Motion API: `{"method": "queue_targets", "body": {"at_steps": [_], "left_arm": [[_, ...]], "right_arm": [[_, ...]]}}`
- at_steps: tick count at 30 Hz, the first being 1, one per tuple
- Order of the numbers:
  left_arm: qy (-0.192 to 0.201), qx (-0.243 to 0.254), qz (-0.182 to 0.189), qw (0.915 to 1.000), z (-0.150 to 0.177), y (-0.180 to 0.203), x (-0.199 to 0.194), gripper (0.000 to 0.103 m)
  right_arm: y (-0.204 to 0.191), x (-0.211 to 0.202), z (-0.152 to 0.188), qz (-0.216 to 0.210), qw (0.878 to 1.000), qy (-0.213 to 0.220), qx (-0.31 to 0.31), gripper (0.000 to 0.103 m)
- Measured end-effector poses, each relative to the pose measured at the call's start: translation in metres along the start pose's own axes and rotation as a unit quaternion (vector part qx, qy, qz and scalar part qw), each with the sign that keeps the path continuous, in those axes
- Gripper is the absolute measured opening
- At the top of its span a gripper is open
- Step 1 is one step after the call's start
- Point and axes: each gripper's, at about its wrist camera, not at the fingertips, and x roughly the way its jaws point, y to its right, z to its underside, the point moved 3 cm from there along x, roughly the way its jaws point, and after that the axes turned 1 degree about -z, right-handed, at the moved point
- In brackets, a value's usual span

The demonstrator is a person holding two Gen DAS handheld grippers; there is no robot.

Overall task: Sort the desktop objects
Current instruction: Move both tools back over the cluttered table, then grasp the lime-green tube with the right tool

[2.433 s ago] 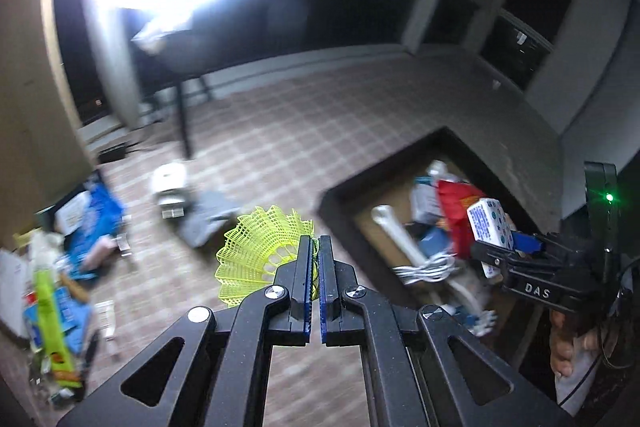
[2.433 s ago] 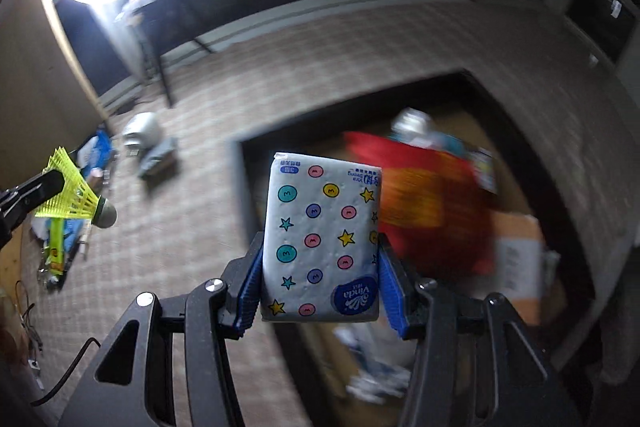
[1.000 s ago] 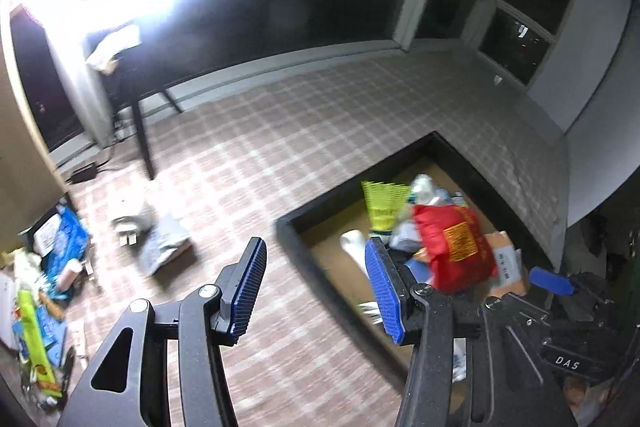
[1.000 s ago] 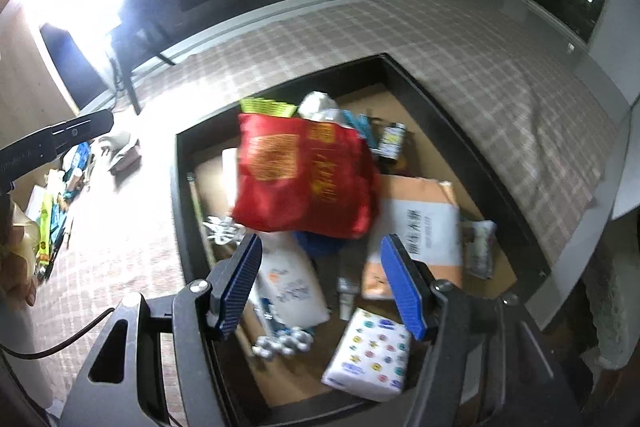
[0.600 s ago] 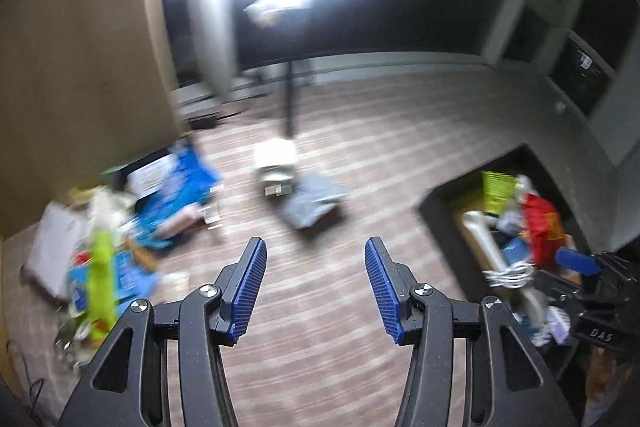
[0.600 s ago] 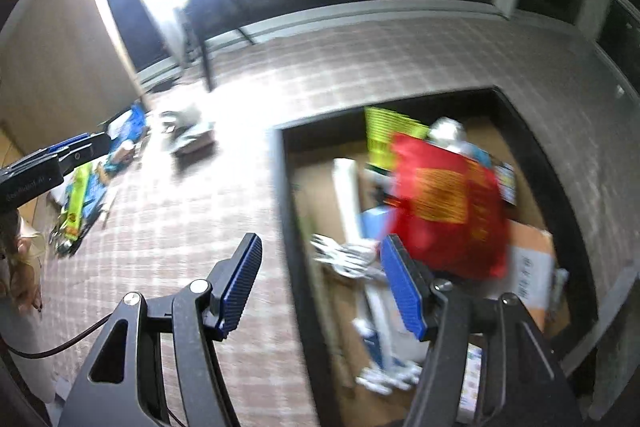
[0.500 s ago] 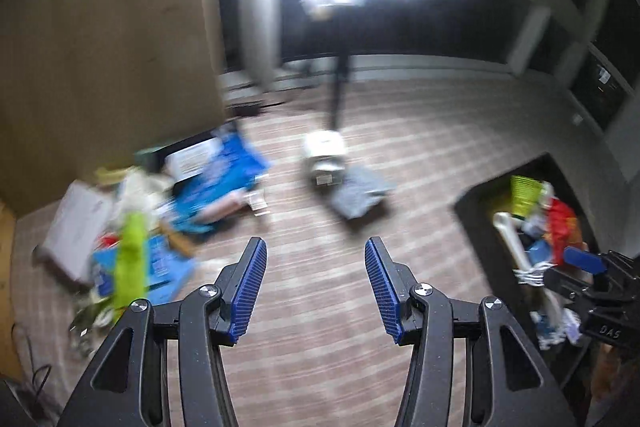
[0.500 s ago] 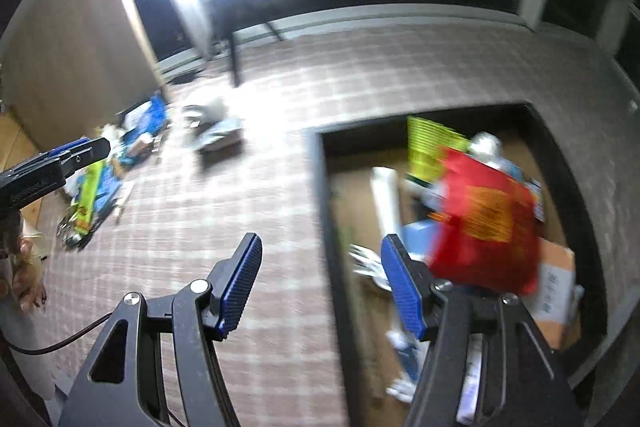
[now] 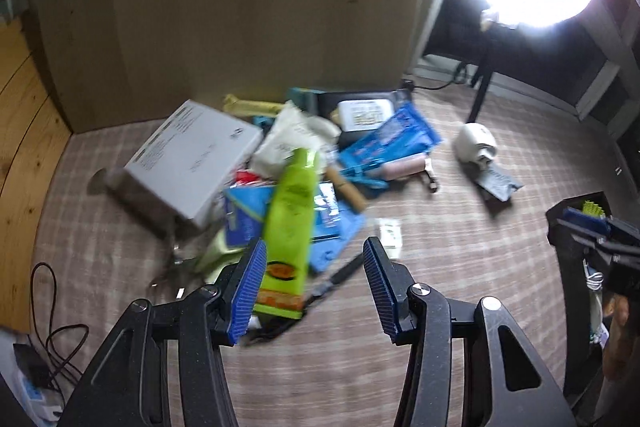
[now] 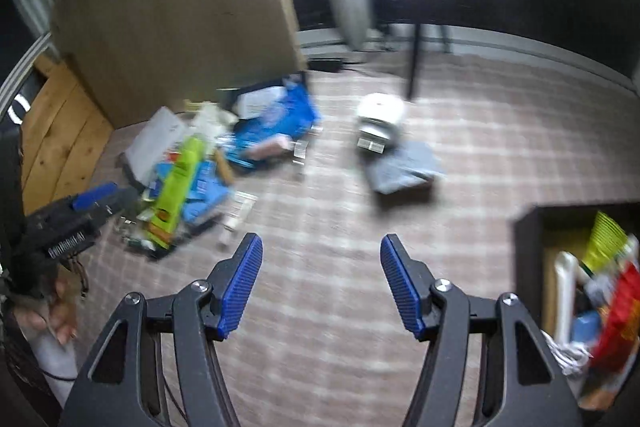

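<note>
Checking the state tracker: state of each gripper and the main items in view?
left gripper: open, empty
right gripper: open, empty
green tube: lying on the pile
white box: closed, propped at a tilt
black bin: open, holding items

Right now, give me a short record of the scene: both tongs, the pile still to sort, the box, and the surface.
left tongs: open, empty, over the near edge of the pile
right tongs: open, empty, over bare cloth
pile: green tube, white box, blue packets, jumbled together
dark box: partly filled, red bag inside
surface: checked cloth
</note>
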Motion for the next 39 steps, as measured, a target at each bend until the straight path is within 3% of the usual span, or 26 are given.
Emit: {"method": "queue_targets", "body": {"at_steps": [10,21,26,31,39], "left_arm": [[-0.022,0.002,0.024,0.9995,0.010,-0.023,0.035,0.041],[-0.032,-0.014,0.054,0.9979,0.013,-0.031,0.057,0.037],[-0.038,-0.005,0.058,0.9975,0.015,-0.024,0.066,0.036],[-0.043,-0.010,0.080,0.9958,0.012,-0.022,0.070,0.028],[-0.055,-0.033,0.097,0.9932,0.012,-0.026,0.085,0.028]], "right_arm": [[-0.083,0.079,-0.050,-0.065,0.996,-0.048,-0.024,0.049],[-0.124,0.167,-0.061,-0.100,0.988,-0.115,-0.025,0.042],[-0.130,0.183,-0.060,-0.112,0.985,-0.129,-0.022,0.041],[-0.134,0.187,-0.060,-0.129,0.982,-0.134,-0.018,0.041],[-0.138,0.191,-0.057,-0.145,0.980,-0.134,-0.017,0.035]]}}
